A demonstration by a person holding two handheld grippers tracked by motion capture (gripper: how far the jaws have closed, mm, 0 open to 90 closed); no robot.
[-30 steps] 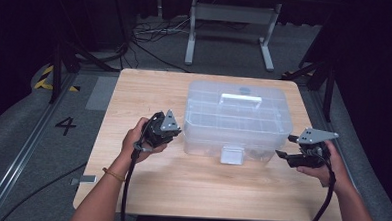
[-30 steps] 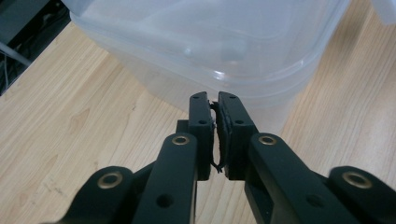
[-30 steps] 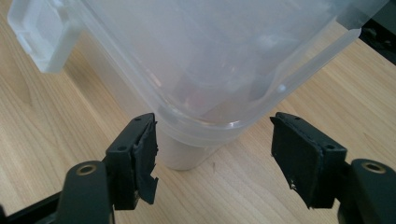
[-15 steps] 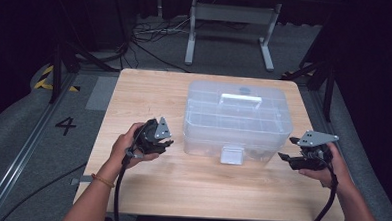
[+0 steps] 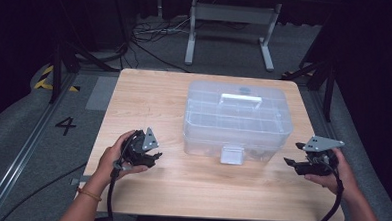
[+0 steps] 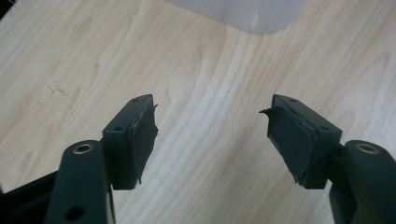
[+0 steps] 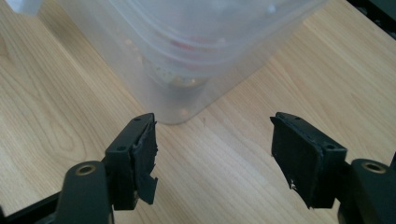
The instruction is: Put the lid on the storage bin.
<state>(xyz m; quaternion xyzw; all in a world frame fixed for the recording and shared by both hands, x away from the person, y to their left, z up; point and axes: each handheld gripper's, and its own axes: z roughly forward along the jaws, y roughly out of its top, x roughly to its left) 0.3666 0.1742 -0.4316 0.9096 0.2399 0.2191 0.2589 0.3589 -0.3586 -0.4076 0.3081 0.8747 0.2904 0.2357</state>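
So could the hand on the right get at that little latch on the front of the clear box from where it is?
Probably yes. The right gripper is open and holds nothing, and bare table lies between it and the latch on the clear box. It would have to swing round the box's front corner.

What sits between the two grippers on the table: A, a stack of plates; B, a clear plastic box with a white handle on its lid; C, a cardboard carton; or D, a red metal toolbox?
B: a clear plastic box with a white handle on its lid stands on the wooden table, between the left gripper and the right gripper.
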